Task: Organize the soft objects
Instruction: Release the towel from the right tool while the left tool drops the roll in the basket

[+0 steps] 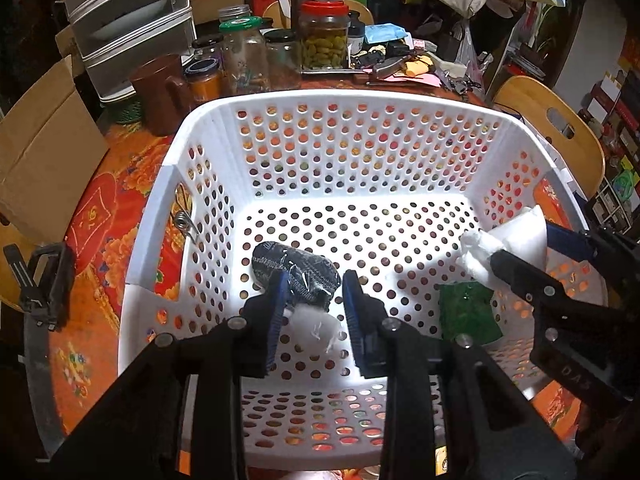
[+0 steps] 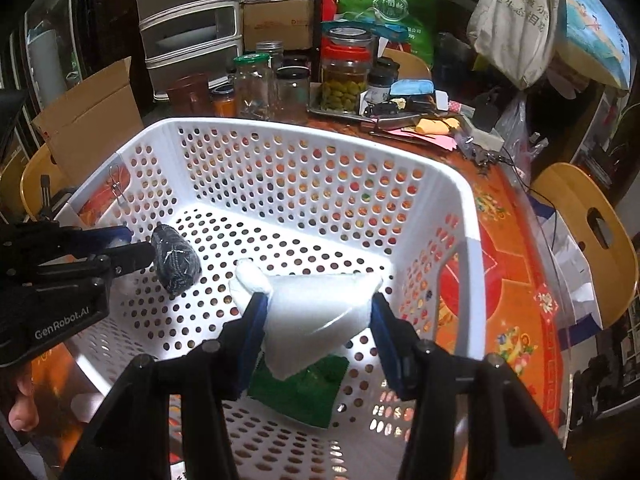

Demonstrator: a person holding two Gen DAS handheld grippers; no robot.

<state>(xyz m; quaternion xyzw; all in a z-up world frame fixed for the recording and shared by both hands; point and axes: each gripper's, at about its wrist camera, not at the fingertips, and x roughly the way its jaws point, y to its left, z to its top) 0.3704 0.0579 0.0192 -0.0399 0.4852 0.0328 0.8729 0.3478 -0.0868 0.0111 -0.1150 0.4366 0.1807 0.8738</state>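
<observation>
White basket [image 1: 224,128] open on top, perforated walls close all sides. Ahead of left gripper [image 1: 316,308]: dark bundle [image 1: 296,276] and white wad [image 1: 316,330] between fingers; bare floor beyond to far wall. To its right: green pack [image 1: 468,312], right gripper [image 2: 316,320] holding white bag [image 2: 316,316]. Beyond far rim, jars [image 1: 324,40] crowd table.

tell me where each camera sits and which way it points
Left wrist: rides the left gripper, facing forward and down into the white basket; its own fingers frame a dark bundle, the right gripper entering at right.
Right wrist: rides the right gripper, facing into the same basket; its fingers flank a white bag.
Shared: basket, bundle, green pack, jars.
</observation>
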